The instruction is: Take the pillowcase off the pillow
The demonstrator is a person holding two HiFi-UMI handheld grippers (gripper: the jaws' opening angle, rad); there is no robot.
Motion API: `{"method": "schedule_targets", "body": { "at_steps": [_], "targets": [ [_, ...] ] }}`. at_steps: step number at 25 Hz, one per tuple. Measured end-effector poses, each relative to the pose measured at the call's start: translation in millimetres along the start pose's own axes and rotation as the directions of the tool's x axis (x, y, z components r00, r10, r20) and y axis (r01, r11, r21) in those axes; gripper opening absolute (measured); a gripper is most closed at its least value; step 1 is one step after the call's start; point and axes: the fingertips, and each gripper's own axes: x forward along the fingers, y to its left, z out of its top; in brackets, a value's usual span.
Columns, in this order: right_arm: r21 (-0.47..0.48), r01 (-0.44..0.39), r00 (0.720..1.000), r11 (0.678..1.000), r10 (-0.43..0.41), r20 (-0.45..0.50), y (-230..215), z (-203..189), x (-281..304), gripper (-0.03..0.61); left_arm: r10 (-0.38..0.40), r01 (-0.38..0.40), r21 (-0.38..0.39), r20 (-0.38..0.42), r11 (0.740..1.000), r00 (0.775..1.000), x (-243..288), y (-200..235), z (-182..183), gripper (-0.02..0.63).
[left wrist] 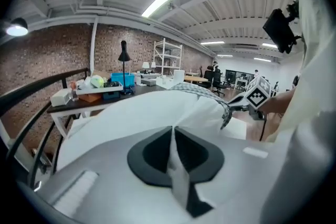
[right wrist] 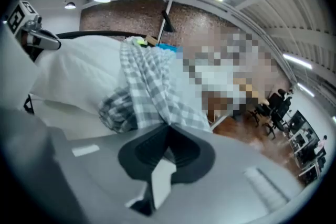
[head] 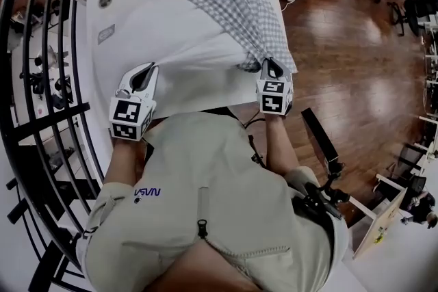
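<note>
The checked pillowcase (head: 248, 10) covers the far right end of the white pillow (head: 179, 44), its loose end clamped in the right gripper (head: 269, 63); the left gripper (head: 149, 70) is clenched on the pillow's bare near edge. Both lie on a white table (head: 113, 7) over a wood floor (head: 342, 44), a black railing (head: 42, 85) at left, a brick wall (left wrist: 47, 60) beyond. How much pillow remains inside the case cannot be told.
</note>
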Motion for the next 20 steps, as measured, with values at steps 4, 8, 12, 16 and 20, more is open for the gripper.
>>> {"method": "schedule_targets", "body": {
  "at_steps": [4, 8, 12, 16, 20],
  "targets": [
    [0.005, -0.019, 0.996, 1.000, 0.019, -0.088, 17.8, -38.4, 10.4, 0.008, -0.014, 0.011, -0.100, -0.036, 0.995, 0.999, 14.4, -6.5, -38.6, 0.012],
    [0.034, -0.059, 0.997, 0.998, 0.061, -0.056, 21.7, -38.3, 7.5, 0.011, -0.057, 0.053, -0.093, -0.032, 0.994, 0.998, 22.9, -17.6, -37.6, 0.017],
    [0.036, -0.098, 0.995, 0.995, 0.099, -0.022, 22.6, -27.6, -1.7, 0.029, -0.142, 0.140, -0.079, -0.022, 0.987, 0.990, 23.6, -23.8, -32.1, 0.078],
    [0.041, -0.158, 0.986, 0.987, 0.155, 0.055, 25.9, -5.0, -26.7, 0.086, -0.337, 0.337, 0.015, -0.004, 0.941, 0.942, 0.0, -55.2, -1.2, 0.133],
    [-0.001, -0.184, 0.951, 0.983, 0.178, 0.251, 19.6, 52.5, -55.2, 0.091, -0.352, 0.340, 0.096, 0.159, 0.935, 0.922, -14.9, -55.8, 71.4, 0.133]
  ]
}}
